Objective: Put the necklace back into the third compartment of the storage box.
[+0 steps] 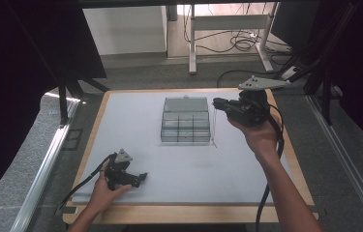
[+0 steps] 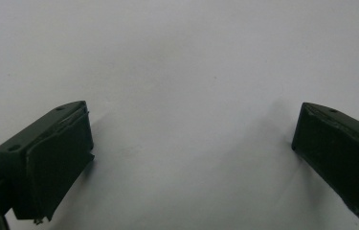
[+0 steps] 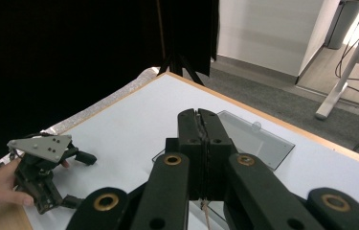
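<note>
A clear compartment box [image 1: 185, 126] stands in the middle of the white mat [image 1: 135, 125], its lid [image 1: 185, 104] laid open toward the far side. My right gripper [image 1: 216, 102] hovers just right of the box, shut on a thin cord or chain [image 1: 214, 125] that hangs down to the mat beside the box's right wall. In the right gripper view the jaws [image 3: 198, 115] are pressed together, the cord [image 3: 207, 211] dangles under them, and the lid [image 3: 256, 139] lies beyond. My left gripper [image 1: 143, 177] rests on the mat at the near left, open [image 2: 191, 112], holding nothing.
The mat covers a wooden table [image 1: 295, 159] whose edges show all round. A desk frame [image 1: 227, 34] and floor cables [image 1: 242, 43] lie beyond the far edge. Dark stands flank the left [image 1: 63, 96] and right [image 1: 324, 87] sides.
</note>
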The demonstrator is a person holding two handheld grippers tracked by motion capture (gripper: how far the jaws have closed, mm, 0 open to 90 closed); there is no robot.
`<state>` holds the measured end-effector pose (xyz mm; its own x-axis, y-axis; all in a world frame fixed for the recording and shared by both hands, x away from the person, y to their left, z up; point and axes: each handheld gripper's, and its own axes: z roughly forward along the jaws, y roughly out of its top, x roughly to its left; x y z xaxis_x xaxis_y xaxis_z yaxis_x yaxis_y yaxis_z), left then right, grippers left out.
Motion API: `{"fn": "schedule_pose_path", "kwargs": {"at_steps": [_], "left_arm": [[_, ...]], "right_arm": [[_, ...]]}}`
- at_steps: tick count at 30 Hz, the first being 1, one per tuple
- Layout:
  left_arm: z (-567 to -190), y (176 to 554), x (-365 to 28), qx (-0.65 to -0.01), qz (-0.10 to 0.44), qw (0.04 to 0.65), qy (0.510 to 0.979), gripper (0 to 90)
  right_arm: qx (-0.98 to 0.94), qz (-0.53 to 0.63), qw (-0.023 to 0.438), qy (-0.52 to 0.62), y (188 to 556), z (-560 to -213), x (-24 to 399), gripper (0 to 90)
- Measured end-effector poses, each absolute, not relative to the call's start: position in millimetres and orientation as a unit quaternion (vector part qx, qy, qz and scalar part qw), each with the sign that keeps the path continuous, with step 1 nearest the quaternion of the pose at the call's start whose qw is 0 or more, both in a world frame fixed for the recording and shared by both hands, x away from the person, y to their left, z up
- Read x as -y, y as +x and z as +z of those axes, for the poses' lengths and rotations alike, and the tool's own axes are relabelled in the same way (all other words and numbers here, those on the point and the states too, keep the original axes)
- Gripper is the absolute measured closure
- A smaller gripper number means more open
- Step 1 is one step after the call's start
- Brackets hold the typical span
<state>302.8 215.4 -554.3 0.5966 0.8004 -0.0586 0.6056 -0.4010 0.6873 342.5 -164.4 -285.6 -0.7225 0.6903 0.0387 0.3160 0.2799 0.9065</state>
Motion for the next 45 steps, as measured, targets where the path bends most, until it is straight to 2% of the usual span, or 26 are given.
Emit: {"fn": "schedule_pose_path", "kwargs": {"at_steps": [21,45], "left_arm": [[-554,303,-215,-0.426,0.142,0.344,0.825,0.0],[-554,303,-215,-0.426,0.142,0.343,0.825,0.0]], "right_arm": [[-0.777,0.500,0.196,0.328,365,-266,139,87.7],[-0.774,0.480,0.193,0.365,410,-295,120,87.7]]}}
